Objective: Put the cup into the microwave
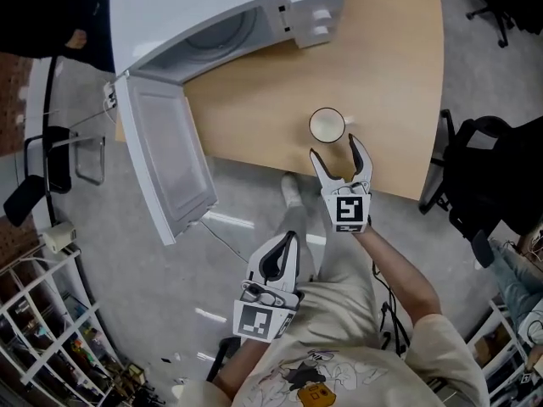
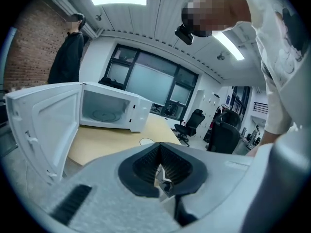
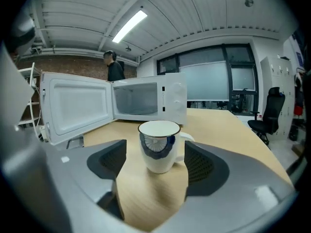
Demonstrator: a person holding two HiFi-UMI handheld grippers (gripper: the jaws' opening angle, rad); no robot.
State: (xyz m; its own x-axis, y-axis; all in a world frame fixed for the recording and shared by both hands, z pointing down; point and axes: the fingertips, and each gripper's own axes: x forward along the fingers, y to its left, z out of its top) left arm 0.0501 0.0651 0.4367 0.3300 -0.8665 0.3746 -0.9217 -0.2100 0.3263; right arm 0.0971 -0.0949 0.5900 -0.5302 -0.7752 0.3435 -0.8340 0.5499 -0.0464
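Observation:
A white cup [image 1: 327, 125] with a blue pattern and a dark rim stands upright on the wooden table [image 1: 390, 66], near its front edge. My right gripper [image 1: 337, 153] is open just in front of the cup; in the right gripper view the cup [image 3: 158, 152] stands just beyond the open pads [image 3: 200, 166], untouched. The white microwave [image 1: 229, 15] sits at the table's far left with its door [image 1: 165, 155] swung wide open. My left gripper [image 1: 284, 248] hangs low below the table edge, its jaws shut and empty; its own view shows the pads [image 2: 167, 166] meeting, the microwave [image 2: 109, 110] beyond.
The open microwave door overhangs the table's left edge. A black office chair [image 1: 484, 176] stands right of the table, another dark chair [image 1: 42, 168] at the left. A white wire shelf [image 1: 51, 329] is at lower left. A person in dark clothes [image 3: 115, 69] stands behind the microwave.

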